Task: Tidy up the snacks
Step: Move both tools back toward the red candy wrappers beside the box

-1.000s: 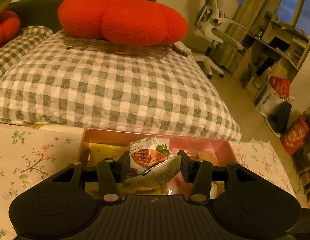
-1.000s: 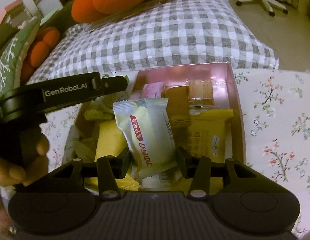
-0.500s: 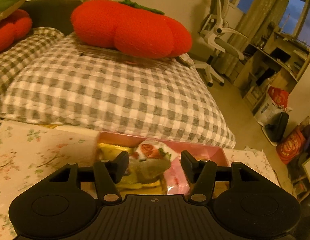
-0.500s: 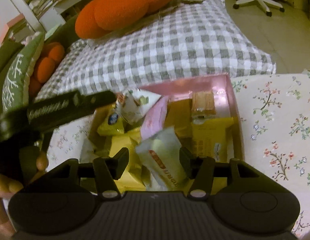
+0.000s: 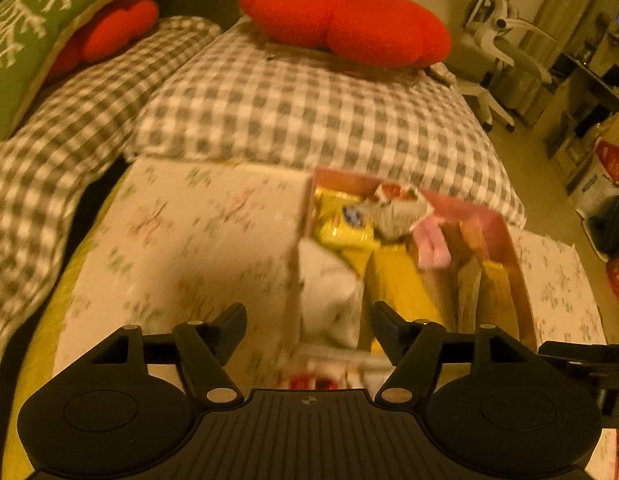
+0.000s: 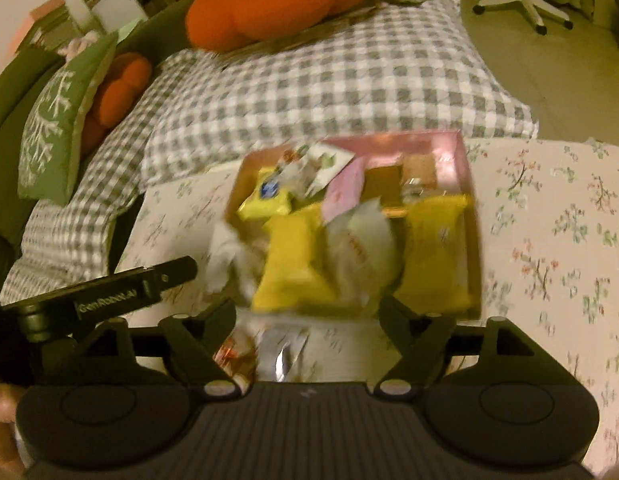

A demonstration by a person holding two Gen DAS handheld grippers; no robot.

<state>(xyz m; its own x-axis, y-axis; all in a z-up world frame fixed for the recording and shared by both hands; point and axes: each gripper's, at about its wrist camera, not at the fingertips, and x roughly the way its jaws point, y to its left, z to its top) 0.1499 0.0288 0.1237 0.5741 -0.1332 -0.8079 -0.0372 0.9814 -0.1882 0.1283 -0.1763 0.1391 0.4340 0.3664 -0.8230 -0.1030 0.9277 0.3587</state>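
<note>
At far left, a green cushion (image 5: 27,36) with white snowflake stitching leans on a dark sofa, a small orange plush (image 5: 117,26) tucked beside it. Grey-and-white checked bedding (image 5: 309,120) fills the middle, with a large orange pumpkin-shaped pillow (image 5: 345,20) resting on top. In front lies a table covered in a floral cloth (image 5: 189,240).

On that cloth sits an open pink box (image 6: 449,152) crammed with snack packets: yellow packets (image 6: 293,264), a white packet (image 6: 361,248), and a pink one standing on edge. Two loose packets lie on the cloth just in front of the box.

The left gripper (image 5: 307,326) hangs over the box's left edge, fingers spread apart, nothing between them. The right gripper (image 6: 307,316) hovers near the box's front, likewise spread and empty.

At right, a white office chair (image 5: 497,40) stands on bare floor.
</note>
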